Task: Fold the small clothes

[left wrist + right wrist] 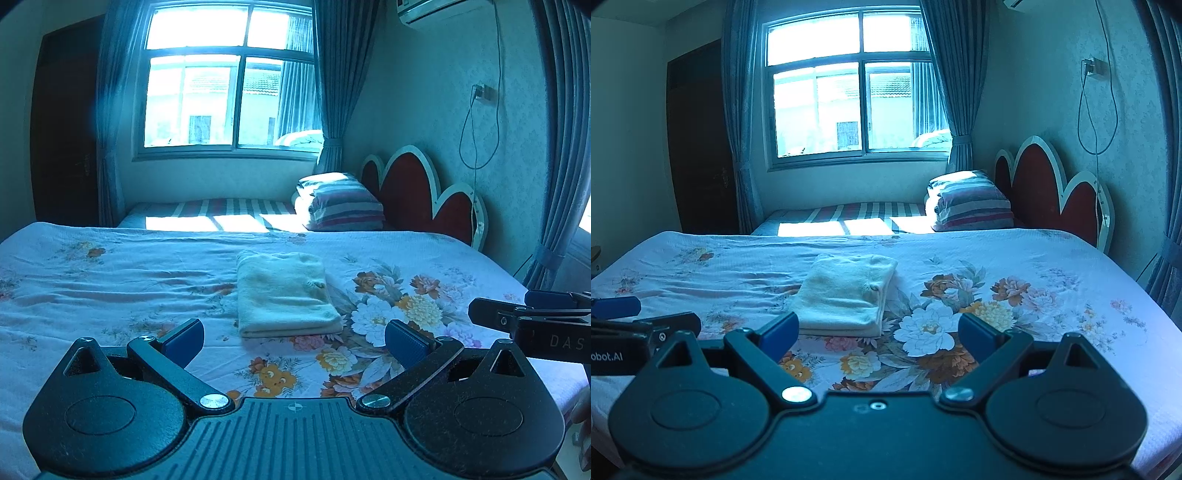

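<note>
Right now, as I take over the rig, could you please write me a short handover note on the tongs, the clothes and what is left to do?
Left tongs: open, empty, held above the near edge of the bed.
Right tongs: open, empty, beside the left ones at about the same height.
Garment: one cream-coloured piece lies folded into a neat rectangle on the floral sheet, just ahead of both tongs, touched by neither.
Done: this piece looks fully folded.
Left: no other unfolded clothes show in either view; check outside the frames before you finish.
</note>
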`<state>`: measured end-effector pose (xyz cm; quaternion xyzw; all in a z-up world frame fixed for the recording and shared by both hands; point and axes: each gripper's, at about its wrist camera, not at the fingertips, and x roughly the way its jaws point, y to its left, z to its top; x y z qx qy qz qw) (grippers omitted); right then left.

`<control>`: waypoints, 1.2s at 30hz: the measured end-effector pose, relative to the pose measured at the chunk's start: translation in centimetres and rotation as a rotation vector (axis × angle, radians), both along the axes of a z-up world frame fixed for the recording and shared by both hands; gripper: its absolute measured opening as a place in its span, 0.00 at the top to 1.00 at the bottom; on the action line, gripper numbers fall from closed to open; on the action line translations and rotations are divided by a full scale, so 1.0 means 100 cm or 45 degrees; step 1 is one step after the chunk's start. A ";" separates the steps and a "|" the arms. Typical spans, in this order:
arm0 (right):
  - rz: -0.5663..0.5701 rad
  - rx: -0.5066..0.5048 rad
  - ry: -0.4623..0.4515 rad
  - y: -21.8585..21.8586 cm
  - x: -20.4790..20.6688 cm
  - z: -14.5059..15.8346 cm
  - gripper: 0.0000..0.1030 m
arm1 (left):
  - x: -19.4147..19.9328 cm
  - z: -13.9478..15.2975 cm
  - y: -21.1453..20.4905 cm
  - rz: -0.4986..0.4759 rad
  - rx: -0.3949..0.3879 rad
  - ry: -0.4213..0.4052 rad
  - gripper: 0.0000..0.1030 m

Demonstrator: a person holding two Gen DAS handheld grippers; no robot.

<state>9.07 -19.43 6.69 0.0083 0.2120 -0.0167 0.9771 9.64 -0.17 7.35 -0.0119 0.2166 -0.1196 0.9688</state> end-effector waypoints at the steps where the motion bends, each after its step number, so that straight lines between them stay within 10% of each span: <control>1: 0.000 0.000 0.002 0.000 0.001 0.000 0.09 | -0.001 0.001 -0.001 -0.002 0.000 -0.003 0.00; 36: 0.014 -0.008 0.012 -0.004 0.005 -0.003 0.09 | -0.001 0.005 -0.004 -0.011 0.003 -0.004 0.00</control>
